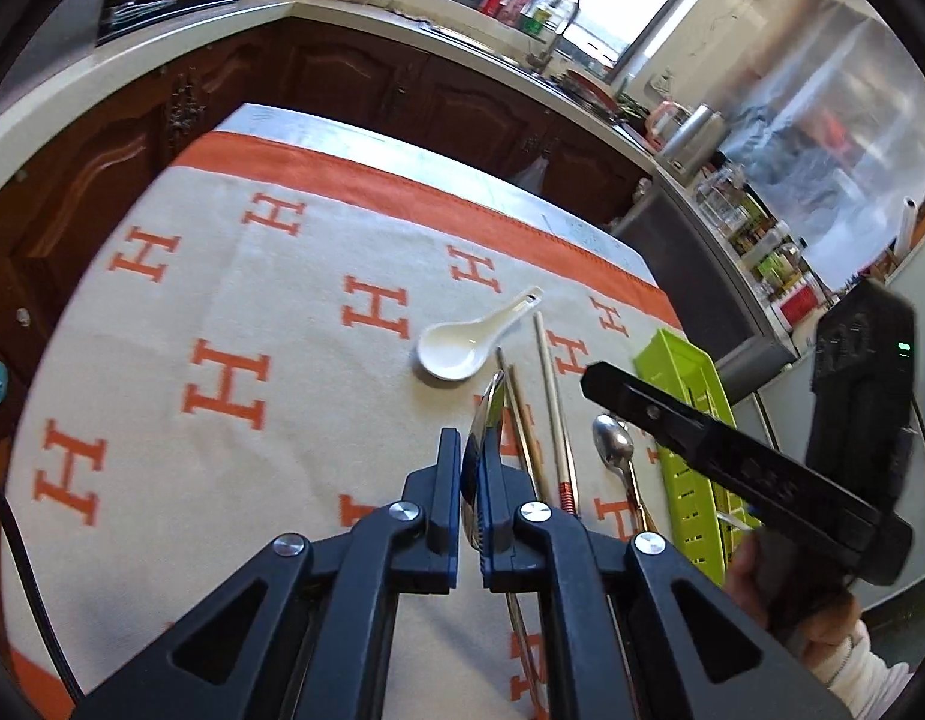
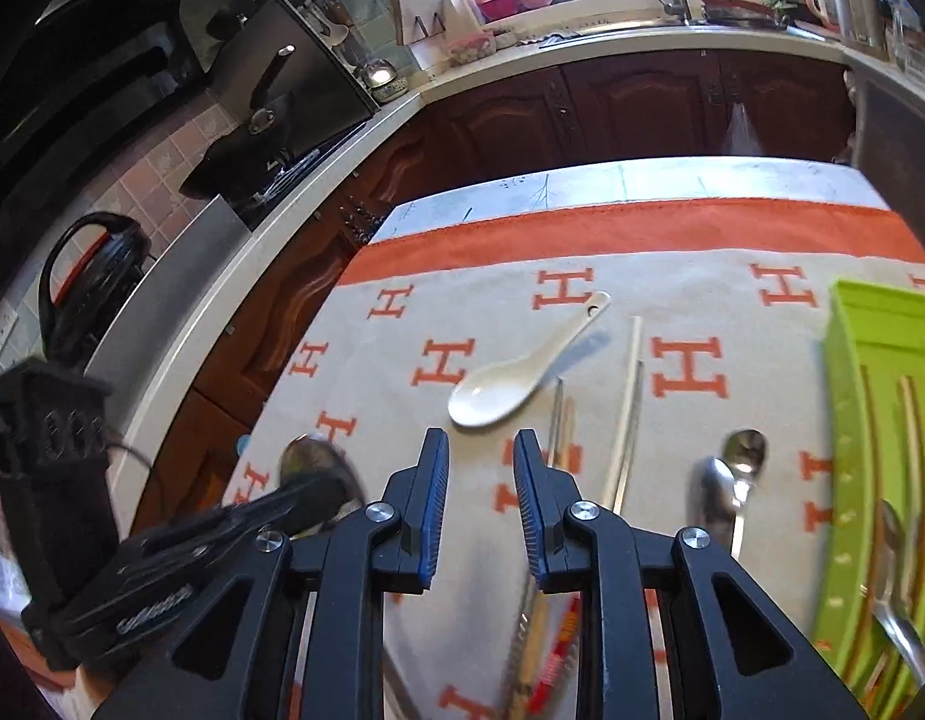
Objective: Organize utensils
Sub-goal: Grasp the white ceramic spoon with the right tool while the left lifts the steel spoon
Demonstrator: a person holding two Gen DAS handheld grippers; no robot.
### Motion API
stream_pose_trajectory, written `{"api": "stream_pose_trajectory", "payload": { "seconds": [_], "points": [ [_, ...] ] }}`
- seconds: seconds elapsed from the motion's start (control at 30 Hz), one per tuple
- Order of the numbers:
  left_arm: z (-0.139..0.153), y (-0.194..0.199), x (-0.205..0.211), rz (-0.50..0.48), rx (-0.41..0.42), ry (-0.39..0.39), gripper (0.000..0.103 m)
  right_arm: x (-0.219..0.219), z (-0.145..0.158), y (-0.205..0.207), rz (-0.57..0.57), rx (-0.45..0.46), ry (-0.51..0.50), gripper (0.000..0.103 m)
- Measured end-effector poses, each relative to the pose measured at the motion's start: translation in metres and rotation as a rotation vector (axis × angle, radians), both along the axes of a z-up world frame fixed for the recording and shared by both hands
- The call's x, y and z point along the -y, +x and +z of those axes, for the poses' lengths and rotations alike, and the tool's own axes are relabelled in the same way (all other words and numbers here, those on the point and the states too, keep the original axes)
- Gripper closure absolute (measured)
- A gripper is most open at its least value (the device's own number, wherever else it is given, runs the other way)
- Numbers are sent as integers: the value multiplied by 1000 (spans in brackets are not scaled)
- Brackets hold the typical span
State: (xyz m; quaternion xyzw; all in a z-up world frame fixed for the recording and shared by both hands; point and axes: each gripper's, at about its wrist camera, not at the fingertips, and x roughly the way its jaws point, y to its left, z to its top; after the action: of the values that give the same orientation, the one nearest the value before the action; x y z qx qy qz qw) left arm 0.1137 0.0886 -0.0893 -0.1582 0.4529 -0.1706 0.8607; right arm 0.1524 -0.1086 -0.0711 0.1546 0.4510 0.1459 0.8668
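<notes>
My left gripper (image 1: 471,450) is shut on a metal spoon (image 1: 486,414), held edge-on with its bowl sticking up past the pads; in the right wrist view that spoon (image 2: 312,463) hangs above the cloth's left side. My right gripper (image 2: 480,480) is open with nothing between its pads, over the cloth near the white ceramic spoon (image 2: 510,390). On the cloth lie the white spoon (image 1: 462,342), chopsticks (image 1: 552,402) and a second metal spoon (image 1: 615,450). The green tray (image 2: 852,372) at the right holds chopsticks and a spoon.
The table wears a cream cloth (image 1: 222,300) with orange H marks and an orange border. Dark wood cabinets (image 2: 642,108) and a kitchen counter stand beyond the far edge. A person's hand (image 1: 822,618) holds the right gripper (image 1: 600,381) beside the tray (image 1: 690,420).
</notes>
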Motion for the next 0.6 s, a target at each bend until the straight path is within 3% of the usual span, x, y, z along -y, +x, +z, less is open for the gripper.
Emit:
{"api": "stream_pose_trajectory", "payload": {
  "seconds": [0.17,0.33,0.53,0.6],
  "points": [
    [11,2,-26,58,8,1,100,8,-19,47,-93,-26,40,80],
    [9,6,-40,78,-7,-27,100,26,-49,88,-186,-129,108,80],
    [5,9,-36,64,-14,-50,100,25,-80,113,-211,-172,121,80],
    [5,9,-36,60,-10,-55,100,22,-89,114,-204,-168,141,88]
  ]
}}
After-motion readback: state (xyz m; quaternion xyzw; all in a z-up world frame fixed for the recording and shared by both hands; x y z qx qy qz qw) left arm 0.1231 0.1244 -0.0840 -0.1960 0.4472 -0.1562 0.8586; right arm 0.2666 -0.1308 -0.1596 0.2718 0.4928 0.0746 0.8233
